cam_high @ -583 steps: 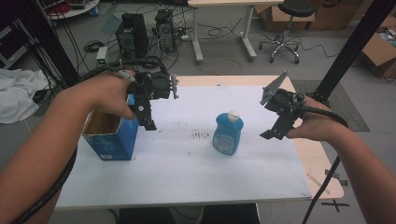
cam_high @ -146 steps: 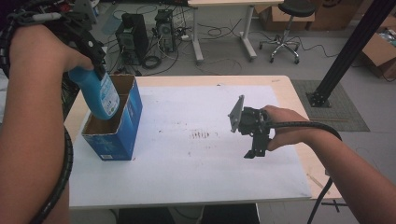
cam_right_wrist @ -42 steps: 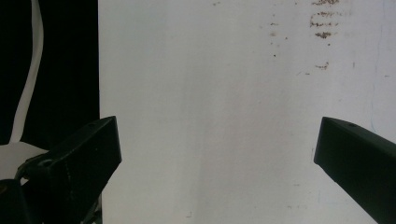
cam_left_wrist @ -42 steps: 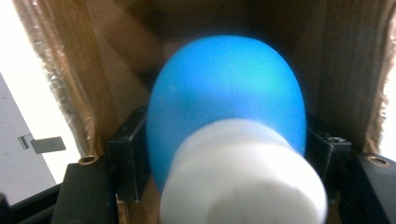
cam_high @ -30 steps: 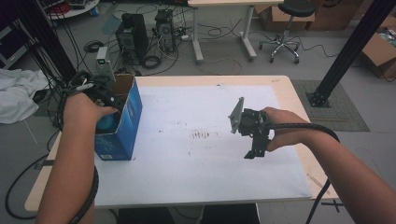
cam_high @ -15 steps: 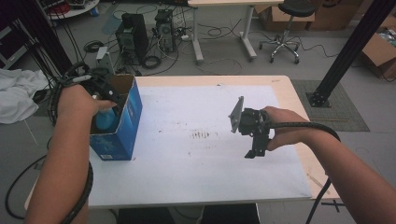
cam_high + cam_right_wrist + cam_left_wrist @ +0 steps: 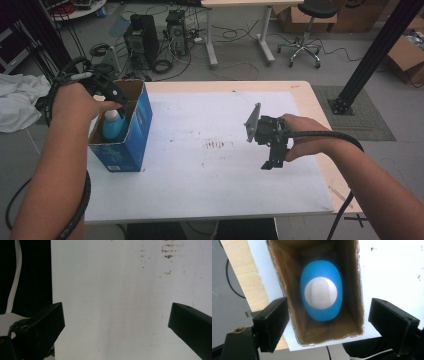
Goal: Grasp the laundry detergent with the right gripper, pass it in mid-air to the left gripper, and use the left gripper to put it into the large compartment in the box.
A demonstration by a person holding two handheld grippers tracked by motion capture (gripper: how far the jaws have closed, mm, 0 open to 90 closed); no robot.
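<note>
**Bottle down in the box, both tools wide**

White covering runs over the wooden table [image 7: 305, 95], and on its left end stands my blue cardboard box [image 7: 131, 145], its open top showing brown inner walls. Inside it the blue bottle [image 7: 322, 293] stands upright on the box floor, white cap facing straight up at my left gripper's camera. The bottle sits apart from the walls on every side that I can see, a little toward one end of the box.

Directly above the box opening hangs my left gripper [image 7: 335, 323]. Its jaws have just been opening; they now stand spread wider than the box, one outside each long wall, with nothing pinched between them and no pad touching the bottle.

Well off to the right, over the bare white sheet, my right gripper [image 7: 270, 162] points down at the surface. Its jaws are spread wide too, with only the sheet below. Faint brown smudges [image 7: 215, 145] mark the sheet between box and right hand [image 7: 300, 137].
</note>
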